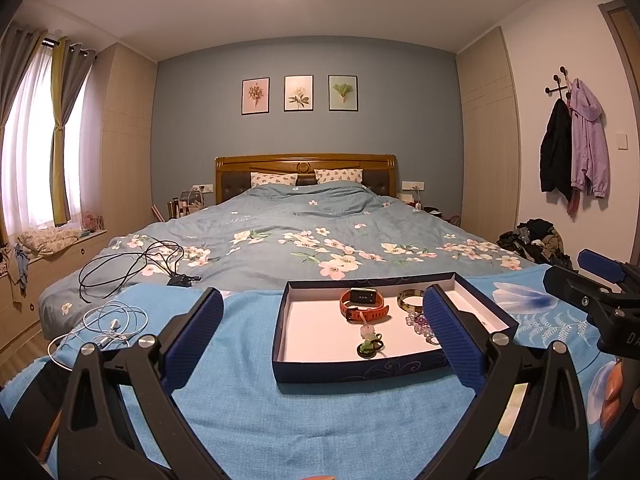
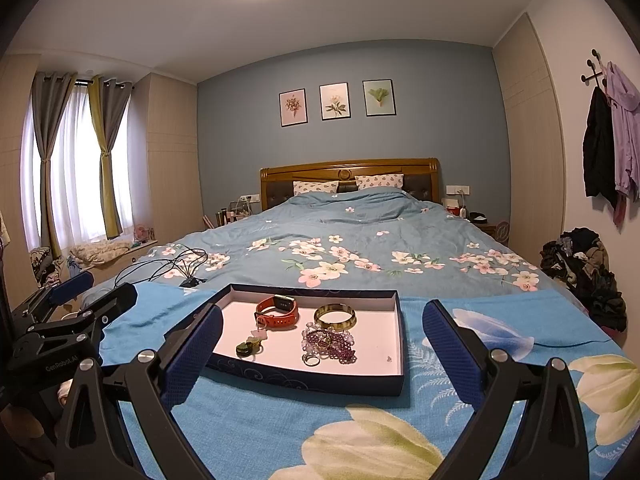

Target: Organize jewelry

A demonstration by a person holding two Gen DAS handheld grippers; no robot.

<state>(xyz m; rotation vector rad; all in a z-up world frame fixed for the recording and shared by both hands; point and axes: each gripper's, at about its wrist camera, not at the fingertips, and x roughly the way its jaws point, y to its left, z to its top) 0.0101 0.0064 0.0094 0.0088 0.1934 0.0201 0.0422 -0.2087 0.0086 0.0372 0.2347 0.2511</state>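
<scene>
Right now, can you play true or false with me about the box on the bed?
1. The orange watch lies inside the box. True.
2. The left gripper holds the gold bangle. False: it is open and empty; the bangle lies in the box.
3. The purple beads lie on the bedspread. False: they are in the box.
4. The right gripper is open. True.

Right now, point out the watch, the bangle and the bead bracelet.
watch (image 2: 279, 311): right wrist view, on the orange strap.
bangle (image 2: 335, 317): right wrist view, on the gold near rim.
bead bracelet (image 2: 340, 345): right wrist view, on the purple bead cluster.
</scene>
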